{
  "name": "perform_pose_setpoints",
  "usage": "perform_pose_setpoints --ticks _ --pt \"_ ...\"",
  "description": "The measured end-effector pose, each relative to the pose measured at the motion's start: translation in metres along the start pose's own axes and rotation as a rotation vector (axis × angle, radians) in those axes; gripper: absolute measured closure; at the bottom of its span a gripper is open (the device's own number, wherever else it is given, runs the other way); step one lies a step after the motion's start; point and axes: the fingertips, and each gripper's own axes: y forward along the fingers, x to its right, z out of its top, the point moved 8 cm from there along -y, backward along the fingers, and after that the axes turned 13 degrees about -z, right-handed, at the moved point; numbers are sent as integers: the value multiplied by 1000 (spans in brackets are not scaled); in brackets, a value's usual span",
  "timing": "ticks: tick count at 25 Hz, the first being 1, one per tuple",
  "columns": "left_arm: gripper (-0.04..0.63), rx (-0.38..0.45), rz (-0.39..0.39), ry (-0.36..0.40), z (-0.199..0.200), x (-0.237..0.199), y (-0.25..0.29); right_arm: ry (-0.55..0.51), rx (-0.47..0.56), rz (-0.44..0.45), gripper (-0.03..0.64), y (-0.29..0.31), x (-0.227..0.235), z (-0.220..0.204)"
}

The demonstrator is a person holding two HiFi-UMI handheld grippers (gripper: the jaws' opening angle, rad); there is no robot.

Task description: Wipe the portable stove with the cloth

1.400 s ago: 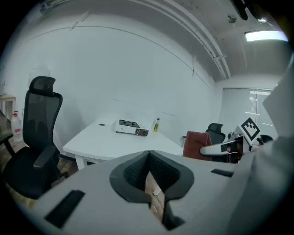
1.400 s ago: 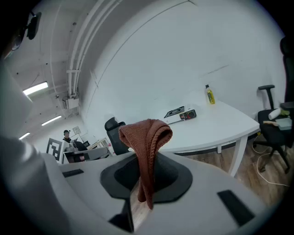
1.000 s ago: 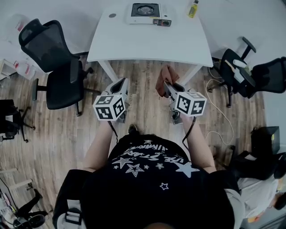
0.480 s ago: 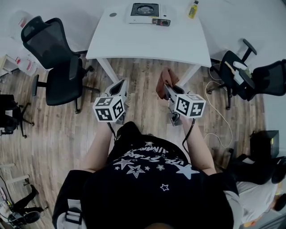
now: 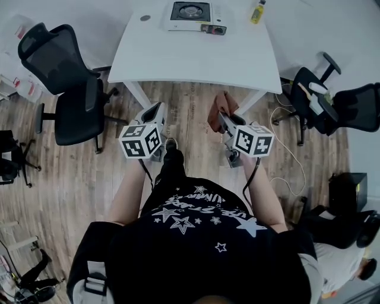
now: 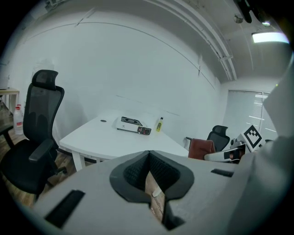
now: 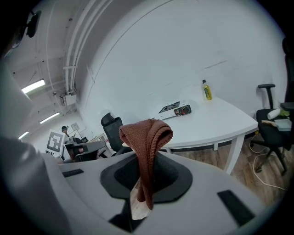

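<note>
- At the far edge of the white table (image 5: 196,56), the portable stove (image 5: 193,15) is set, with a yellow bottle (image 5: 257,12) near it; their print is too small to be read.
- Short of the table, the brown cloth (image 7: 147,142) is pinched in the closed jaws of the right gripper (image 7: 143,183).
- The left gripper (image 6: 148,158) is held with its jaws together, empty.
- Black-and-white square markers are carried on both cubes.

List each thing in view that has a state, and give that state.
left gripper: shut, empty.
right gripper: shut on the cloth.
cloth: pinched, its folded top drooping over the jaws.
portable stove: at the far edge of the table, untouched.
yellow bottle: upright on the table.
</note>
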Motion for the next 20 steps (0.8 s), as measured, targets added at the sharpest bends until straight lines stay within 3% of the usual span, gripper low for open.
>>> perform_pose_setpoints --ticks 20 --pt "588 -20 -132 -1 116 -186 145 82 55 -122 560 199 -8 138"
